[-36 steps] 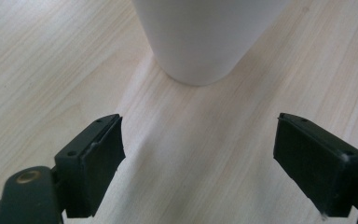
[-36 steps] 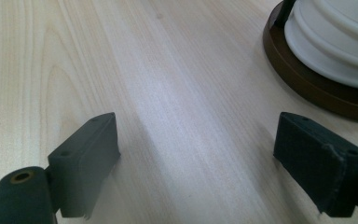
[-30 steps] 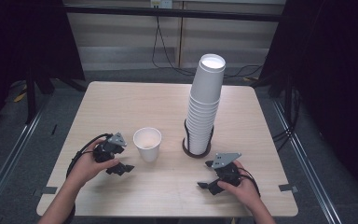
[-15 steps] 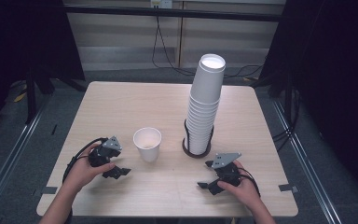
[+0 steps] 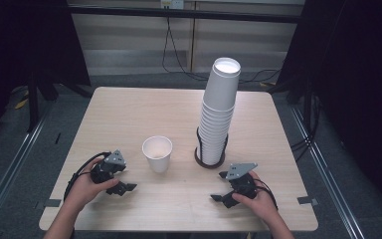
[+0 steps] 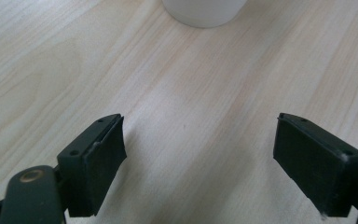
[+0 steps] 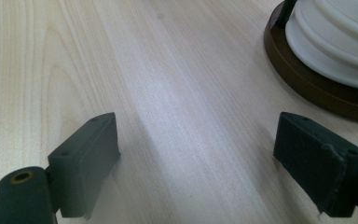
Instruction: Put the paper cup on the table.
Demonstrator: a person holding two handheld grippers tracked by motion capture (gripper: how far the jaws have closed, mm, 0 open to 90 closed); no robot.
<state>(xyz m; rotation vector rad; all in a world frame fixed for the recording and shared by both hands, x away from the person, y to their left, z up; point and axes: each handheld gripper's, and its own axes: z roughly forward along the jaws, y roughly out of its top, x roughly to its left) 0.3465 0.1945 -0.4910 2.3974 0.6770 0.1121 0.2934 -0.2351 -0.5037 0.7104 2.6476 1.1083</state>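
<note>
Since the earlier frames, the left gripper [image 5: 121, 182] has drawn back from the single paper cup [image 5: 157, 153] toward the near edge of the surface [image 5: 129, 109], and now lies low over the wood in the person's left hand [image 5: 87, 186]. Its jaws stand wide apart with nothing between them; in the left gripper view the cup [image 6: 204, 11] shows ahead of the jaws, well apart from them (bare wood lies between). The cup stands upright, mouth up, left of centre on the surface, just beside the tall stack of cups [image 5: 218, 112]. That stack rises from a dark round holder [image 5: 209, 162] right of centre. The right gripper [image 5: 223, 186], held in the right hand [image 5: 256, 199], has kept its place near the front edge, below the holder. Its jaws likewise stand open and empty; in the right gripper view the holder [image 7: 307, 84] and the lowest cups of the stack [image 7: 340, 42] lie ahead and to the right, not touched.
</note>
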